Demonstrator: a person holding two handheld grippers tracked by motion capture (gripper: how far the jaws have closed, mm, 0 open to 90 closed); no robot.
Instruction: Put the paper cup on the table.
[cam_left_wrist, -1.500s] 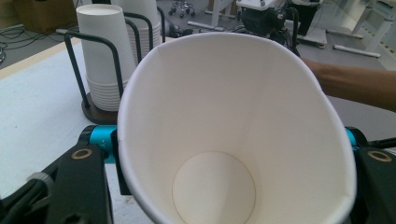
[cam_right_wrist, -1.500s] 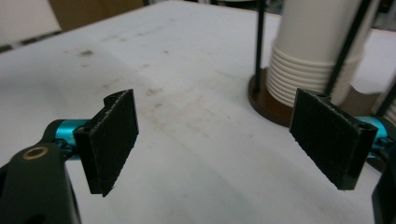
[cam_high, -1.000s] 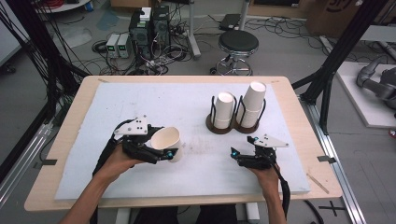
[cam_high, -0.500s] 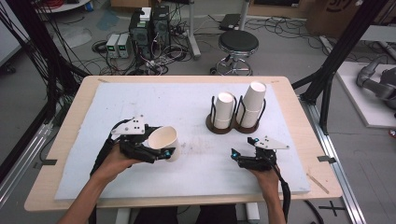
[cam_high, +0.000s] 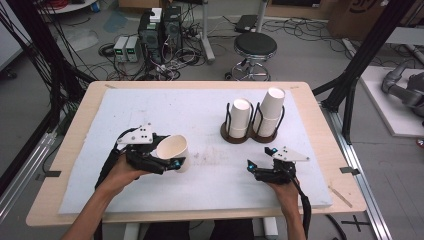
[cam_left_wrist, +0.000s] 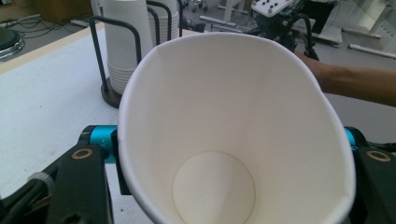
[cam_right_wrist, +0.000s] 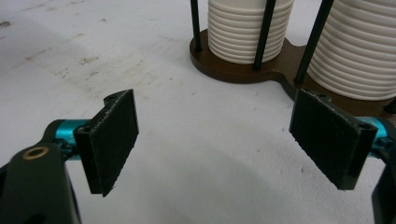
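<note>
Holding a paper cup (cam_high: 172, 148), the left tongs (cam_high: 172, 162) squeeze its sides, and the cup tips on its side just above the white surface (cam_high: 200, 115), mouth facing the hand. The step looks like carrying one cup. Next, I think, it must be turned upright and set down gently. The right tongs (cam_high: 257, 167) rest low on the surface, open and empty, near the cup holder (cam_high: 235, 135) with its stacks.

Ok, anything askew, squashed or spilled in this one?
The paper cup clamped in the left gripper is squeezed: its rim is oval, not round. It is empty and tipped on its side. The two cup stacks stand upright in their holder. Nothing is spilled.
</note>
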